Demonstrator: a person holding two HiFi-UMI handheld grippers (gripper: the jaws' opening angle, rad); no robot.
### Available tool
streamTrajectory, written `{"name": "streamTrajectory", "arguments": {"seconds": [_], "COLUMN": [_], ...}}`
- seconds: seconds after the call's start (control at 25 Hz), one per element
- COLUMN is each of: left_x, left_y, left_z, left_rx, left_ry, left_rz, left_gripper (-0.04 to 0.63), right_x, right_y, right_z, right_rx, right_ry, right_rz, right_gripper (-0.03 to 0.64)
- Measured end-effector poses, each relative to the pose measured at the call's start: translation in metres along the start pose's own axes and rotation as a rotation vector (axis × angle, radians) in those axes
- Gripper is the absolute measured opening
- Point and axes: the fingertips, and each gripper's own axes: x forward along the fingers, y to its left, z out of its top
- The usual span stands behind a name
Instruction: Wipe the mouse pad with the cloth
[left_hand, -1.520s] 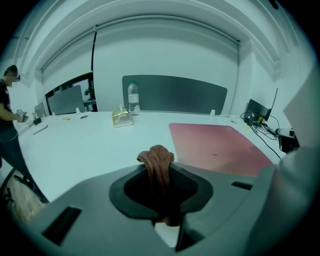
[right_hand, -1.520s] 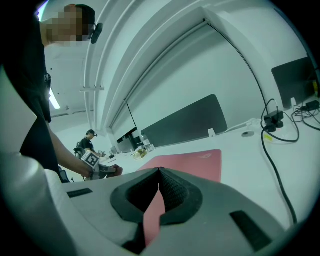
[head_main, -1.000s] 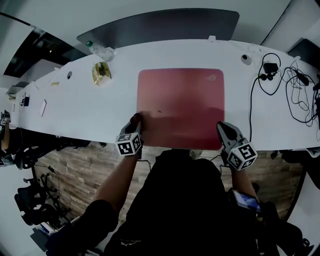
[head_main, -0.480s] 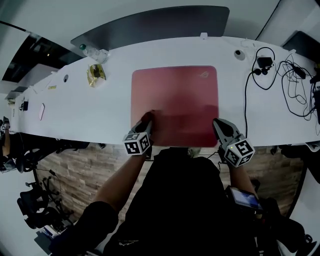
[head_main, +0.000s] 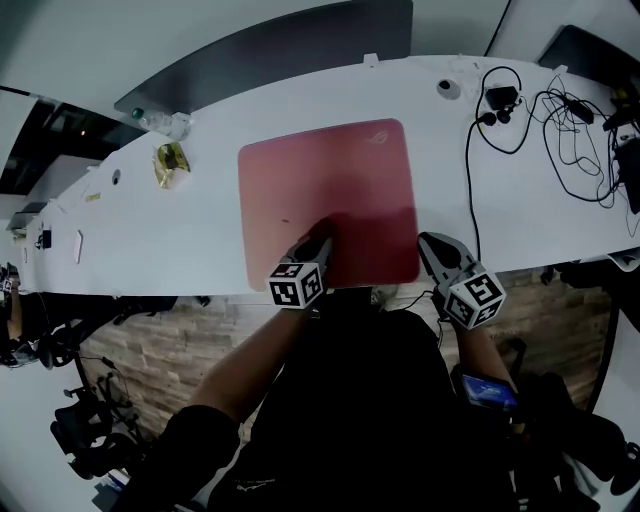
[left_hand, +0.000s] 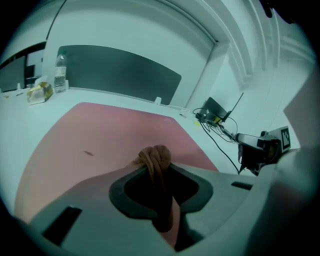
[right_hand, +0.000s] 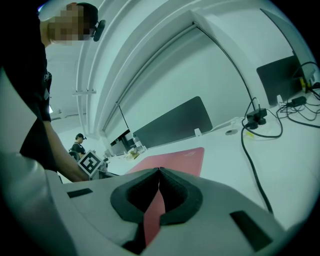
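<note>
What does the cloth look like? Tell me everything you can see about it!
The cloth is reddish-brown and looks soft. It is scrunched into a twisted bunch, not spread flat. The left hand-held gripper has its jaws shut on it, and a rounded lump pokes out past the tips. That lump seems to press on the near part of the pink mouse pad.
</note>
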Motion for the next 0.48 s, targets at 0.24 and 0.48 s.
{"name": "streamTrajectory", "arguments": {"seconds": [0.24, 0.48], "left_x": [0.03, 0.058], "left_y": [-0.061, -0.112], "left_z": [0.001, 0.003], "left_rx": [0.027, 0.03], "left_ry": [0.049, 0.088], "left_rz": [-0.144, -0.248], "left_gripper": [0.084, 0.084], "right_x": [-0.017, -0.037], "right_y": [-0.009, -0.018], "right_z": [0.0, -0.005], "right_rx": [0.014, 0.033], "right_ry": [-0.017, -0.03], "right_rz": [-0.044, -0.092], "right_gripper": [0.026, 0.026]}}
